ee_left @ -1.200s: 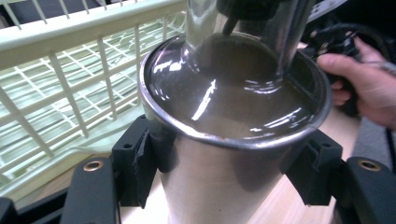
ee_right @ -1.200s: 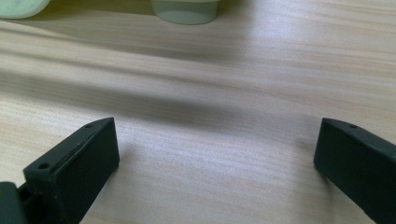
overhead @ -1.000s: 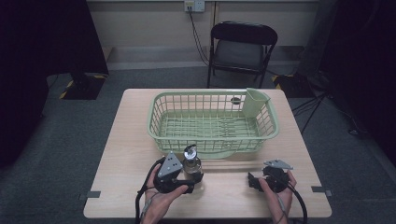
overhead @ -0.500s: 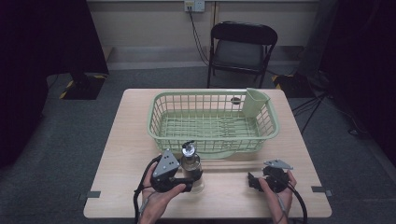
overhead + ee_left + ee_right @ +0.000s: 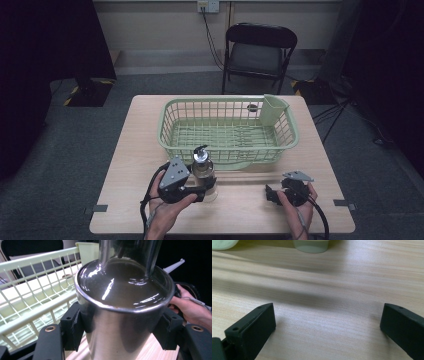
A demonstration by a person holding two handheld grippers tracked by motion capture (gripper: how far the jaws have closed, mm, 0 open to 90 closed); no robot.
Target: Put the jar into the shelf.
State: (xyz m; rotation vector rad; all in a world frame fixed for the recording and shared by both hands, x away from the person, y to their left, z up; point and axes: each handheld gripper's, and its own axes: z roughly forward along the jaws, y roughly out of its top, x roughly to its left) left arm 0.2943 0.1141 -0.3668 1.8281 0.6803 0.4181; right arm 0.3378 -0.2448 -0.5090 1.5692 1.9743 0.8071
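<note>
High view: left gripper (image 5: 202, 186) is clamping its fingers on a shiny steel pump bottle (image 5: 202, 170), cylindrical, at 6 o'clock of the green wire basket (image 5: 170, 135); right gripper (image 5: 272, 192), fingers apart, is resting on the pale wood-grain worktop (image 5: 135, 150).

Dispenser bottle (image 5: 125, 302): polished metal, mirror-glossy, smooth. Basket (image 5: 172, 127): pale green plastic lattice, slight sheen. Table (image 5: 332, 290): light wood grain, matt, smooth. Left gripper (image 5: 120, 332) pads: black, matt, rubbery-looking. Chair (image 5: 260, 50): dark, matt.

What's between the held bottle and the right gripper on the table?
Bare wood. In the high view, nothing lies on the table between the steel bottle in the left gripper and the right gripper.
</note>
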